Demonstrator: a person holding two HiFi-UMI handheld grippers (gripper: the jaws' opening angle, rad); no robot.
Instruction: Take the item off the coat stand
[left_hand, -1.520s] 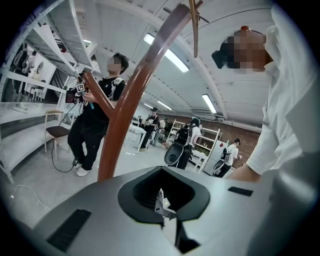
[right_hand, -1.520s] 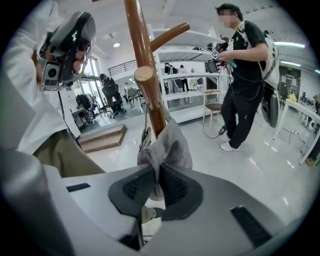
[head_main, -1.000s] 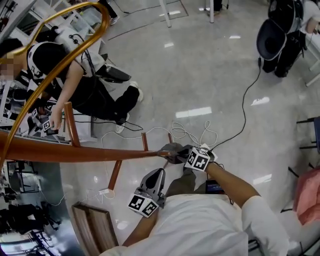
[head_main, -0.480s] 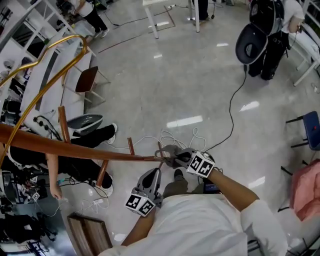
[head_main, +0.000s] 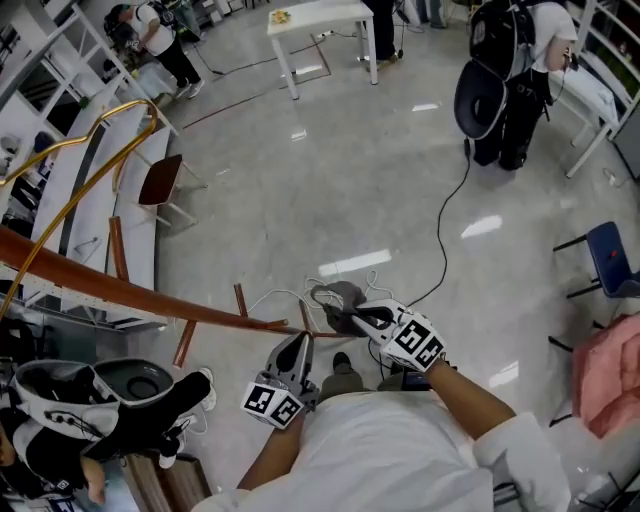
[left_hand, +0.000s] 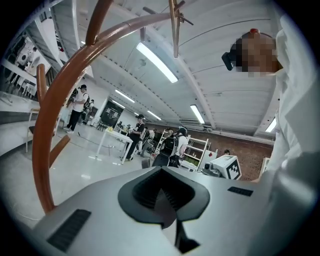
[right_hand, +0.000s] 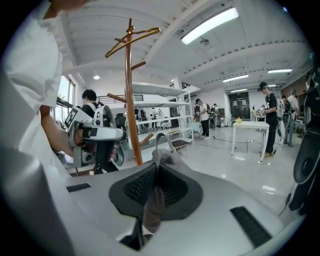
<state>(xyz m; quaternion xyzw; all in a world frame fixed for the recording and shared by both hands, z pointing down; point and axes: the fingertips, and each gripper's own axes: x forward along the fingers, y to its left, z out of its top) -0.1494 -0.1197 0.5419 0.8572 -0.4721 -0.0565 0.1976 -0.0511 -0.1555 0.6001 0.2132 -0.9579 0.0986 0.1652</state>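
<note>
Right gripper view shows the right gripper (right_hand: 156, 186) with its jaws drawn narrow and pinching a fold of the grey fabric item (right_hand: 161, 156). A strip of cloth runs back between the pads, and the rest bunches up at the tips under a thin loop. Soft cloth would likely slip out of a looser hold, which explains the tight pinch. In this view the coat stand (right_hand: 131, 110) is upright and well apart, to the far left of the item, with no peg touching the cloth, so the item appears to be already free of the stand and carried by this gripper alone. In the head view the right gripper (head_main: 352, 316) holds the item (head_main: 338, 298) out in front of the person's body. It hangs above the floor just beside the near end of the coat stand (head_main: 130, 300), whose brown pole slants away to the far left. The left gripper (head_main: 298, 345) sits low and close to the person's white shirt, left of the right one. In its own view the left gripper (left_hand: 162, 197) has its jaws together with nothing between them, and the coat stand (left_hand: 47, 130) curves past on the left. It looks parked out of the way, since one gripper seems enough for this light item.
</note>
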